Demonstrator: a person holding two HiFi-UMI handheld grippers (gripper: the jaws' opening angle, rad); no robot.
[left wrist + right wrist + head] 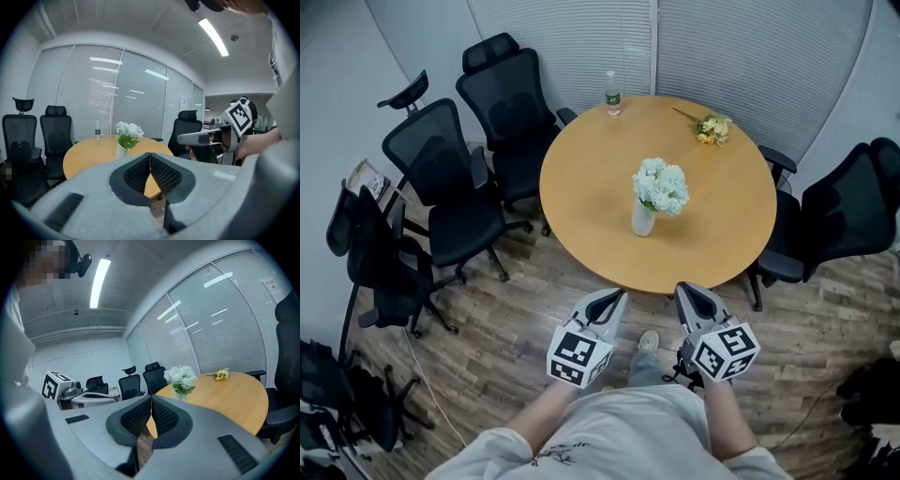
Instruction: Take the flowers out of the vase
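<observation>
A bunch of white flowers (661, 184) stands in a small white vase (643, 218) near the middle of the round wooden table (581, 187). The same flowers (129, 130) (181, 375) show ahead in both gripper views. A small yellow bouquet (712, 127) (221, 375) lies flat at the table's far right. My left gripper (613, 297) (150, 154) and right gripper (688, 291) (151, 398) hover side by side just short of the table's near edge, both shut with nothing between the pads.
A clear water bottle (612, 93) (97, 130) stands at the table's far edge. Black office chairs (455, 178) crowd the left side, and another chair (839, 216) stands at the right. Frosted glass walls with blinds close the room behind. The floor is wood planks.
</observation>
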